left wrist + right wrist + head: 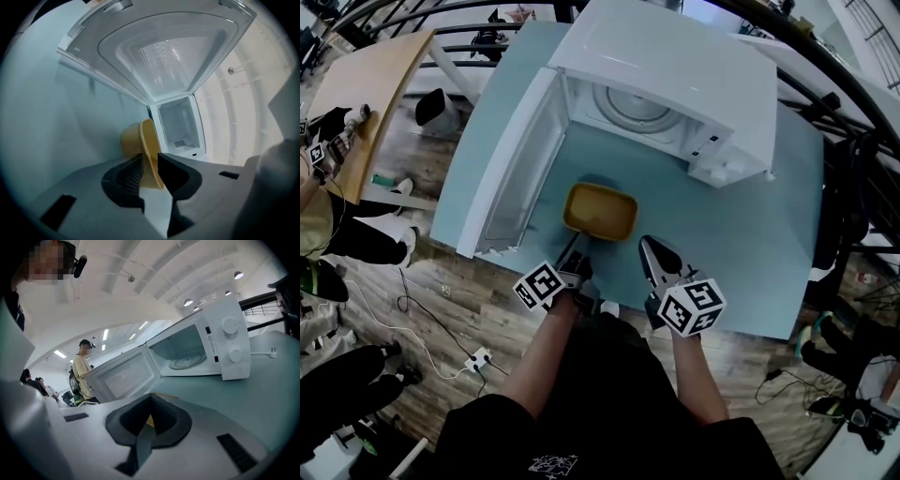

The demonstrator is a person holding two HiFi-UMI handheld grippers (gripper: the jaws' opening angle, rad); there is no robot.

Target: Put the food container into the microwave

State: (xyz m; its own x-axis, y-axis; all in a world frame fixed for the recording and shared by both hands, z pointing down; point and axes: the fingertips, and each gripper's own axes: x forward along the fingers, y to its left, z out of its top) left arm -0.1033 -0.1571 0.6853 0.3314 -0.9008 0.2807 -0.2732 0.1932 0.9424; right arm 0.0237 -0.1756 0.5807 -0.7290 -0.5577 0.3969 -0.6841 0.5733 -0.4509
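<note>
The yellow food container (600, 211) rests on the teal table in front of the white microwave (675, 70), whose door (520, 164) stands swung open to the left. My left gripper (575, 247) is shut on the container's near-left rim; in the left gripper view both jaws pinch the yellow rim (149, 154), with the microwave cavity (180, 124) straight beyond. My right gripper (645, 246) is shut and holds nothing, just off the container's near-right corner. In the right gripper view its tips (151, 398) meet, and a sliver of the container (150, 421) shows behind them.
The teal table (741, 244) ends close to my body, with wood floor and cables below. Black railings run along the right. A wooden table (366, 94) stands at the far left. A person in a yellow shirt (82, 369) stands beyond the open door (124, 373).
</note>
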